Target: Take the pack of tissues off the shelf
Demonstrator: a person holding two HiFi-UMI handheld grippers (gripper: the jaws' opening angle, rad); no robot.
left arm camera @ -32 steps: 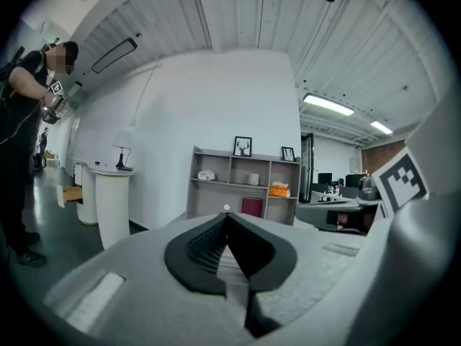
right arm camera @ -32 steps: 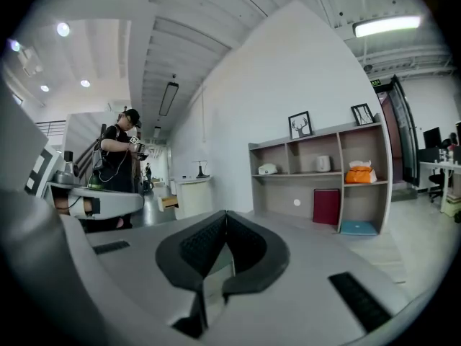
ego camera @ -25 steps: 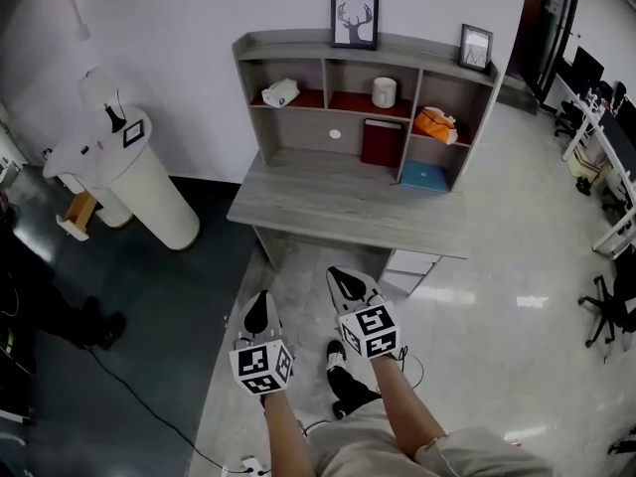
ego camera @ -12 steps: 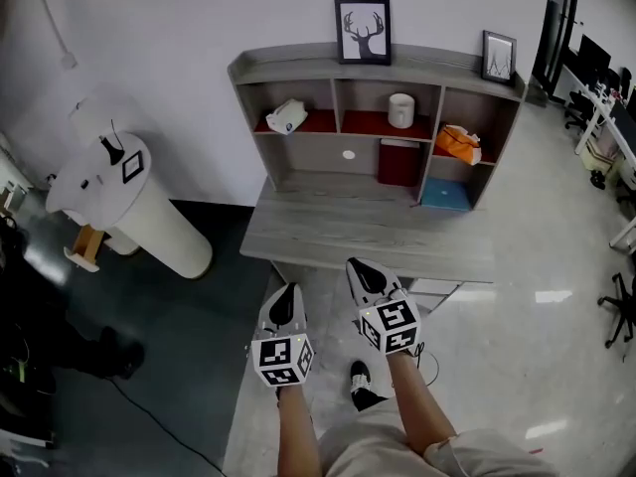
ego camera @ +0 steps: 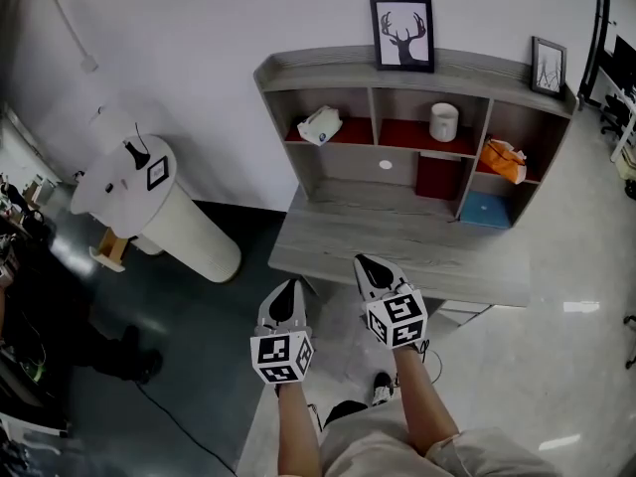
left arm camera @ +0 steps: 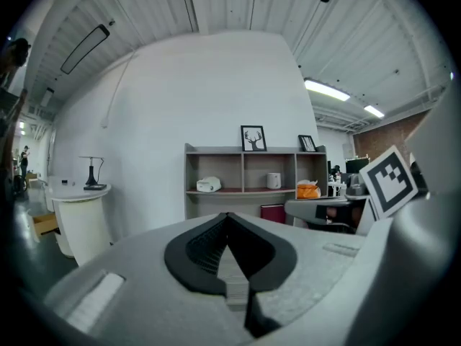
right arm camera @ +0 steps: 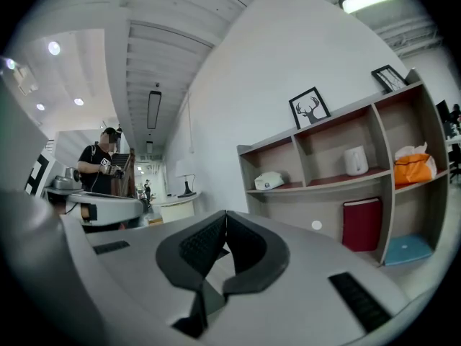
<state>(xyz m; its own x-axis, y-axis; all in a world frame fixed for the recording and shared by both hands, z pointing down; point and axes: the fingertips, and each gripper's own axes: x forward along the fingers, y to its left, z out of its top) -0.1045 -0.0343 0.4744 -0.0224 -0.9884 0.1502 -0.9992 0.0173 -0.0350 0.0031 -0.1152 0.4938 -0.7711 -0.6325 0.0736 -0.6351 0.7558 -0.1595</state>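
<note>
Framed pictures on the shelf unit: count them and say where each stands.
2. The deer picture stands on the top board near its middle; the smaller framed picture stands at that board's right end. No others show.

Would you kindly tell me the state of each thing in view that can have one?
left gripper, shut and empty
right gripper, shut and empty
pack of tissues, lying in the upper left compartment, untouched
white mug, upright in the upper middle compartment
red book, standing upright below the mug
deer picture, upright on top of the shelf
</note>
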